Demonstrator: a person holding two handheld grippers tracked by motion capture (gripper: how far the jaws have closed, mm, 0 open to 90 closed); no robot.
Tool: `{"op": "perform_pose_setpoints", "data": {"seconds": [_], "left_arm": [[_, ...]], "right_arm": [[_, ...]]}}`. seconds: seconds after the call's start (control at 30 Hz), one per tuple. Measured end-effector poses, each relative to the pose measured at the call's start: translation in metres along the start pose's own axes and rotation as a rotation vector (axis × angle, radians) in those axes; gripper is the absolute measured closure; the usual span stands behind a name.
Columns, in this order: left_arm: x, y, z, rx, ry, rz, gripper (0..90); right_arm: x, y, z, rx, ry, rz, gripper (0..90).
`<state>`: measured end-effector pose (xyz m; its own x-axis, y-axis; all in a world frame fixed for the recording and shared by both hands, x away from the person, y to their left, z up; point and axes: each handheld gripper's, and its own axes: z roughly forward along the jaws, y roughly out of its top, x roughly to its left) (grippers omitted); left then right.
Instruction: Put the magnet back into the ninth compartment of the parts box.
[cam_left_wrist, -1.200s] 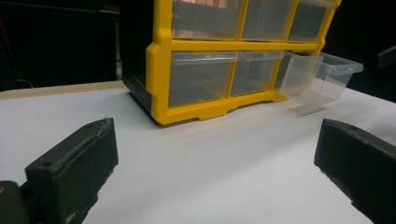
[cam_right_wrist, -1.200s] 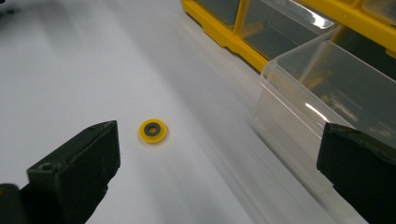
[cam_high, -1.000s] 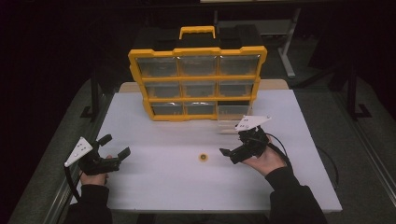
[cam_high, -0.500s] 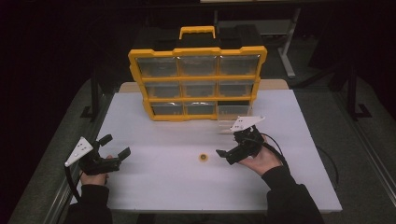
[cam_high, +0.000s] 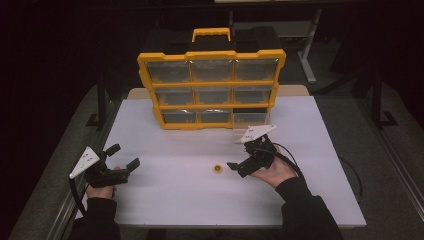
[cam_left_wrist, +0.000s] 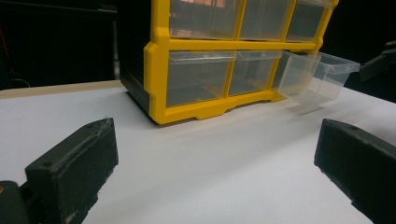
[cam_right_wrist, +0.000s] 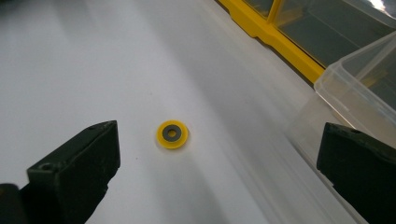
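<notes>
The right gripper (cam_high: 239, 167) is hovering with fingers spread wide just beside the small yellow ring (cam_high: 217, 169), which is lying flat on the counter (cam_high: 165, 210) in front of the yellow drawer cabinet (cam_high: 211, 89), near its pulled-out clear drawer (cam_right_wrist: 359, 88). The left gripper (cam_high: 122, 160), fingers also wide, is resting well apart from the ring.

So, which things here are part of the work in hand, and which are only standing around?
Part of the work:
- right gripper, jaws open, aimed at the disc
- small yellow disc, flat on the table
- clear drawer, pulled out of the yellow organizer

Only standing by:
- left gripper, open, holding nothing
- white table
- the organizer's closed drawers
</notes>
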<state>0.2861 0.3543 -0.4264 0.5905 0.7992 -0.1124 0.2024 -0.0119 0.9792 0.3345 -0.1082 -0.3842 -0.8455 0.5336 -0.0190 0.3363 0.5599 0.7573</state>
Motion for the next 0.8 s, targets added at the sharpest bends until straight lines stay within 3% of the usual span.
{"op": "perform_pose_setpoints", "data": {"seconds": [0.8], "left_arm": [[0.0, 0.0, 0.0, -0.002, -0.004, -0.001, 0.0]], "right_arm": [[0.012, 0.011, 0.029, 0.046, 0.05, -0.035, 0.0]]}}
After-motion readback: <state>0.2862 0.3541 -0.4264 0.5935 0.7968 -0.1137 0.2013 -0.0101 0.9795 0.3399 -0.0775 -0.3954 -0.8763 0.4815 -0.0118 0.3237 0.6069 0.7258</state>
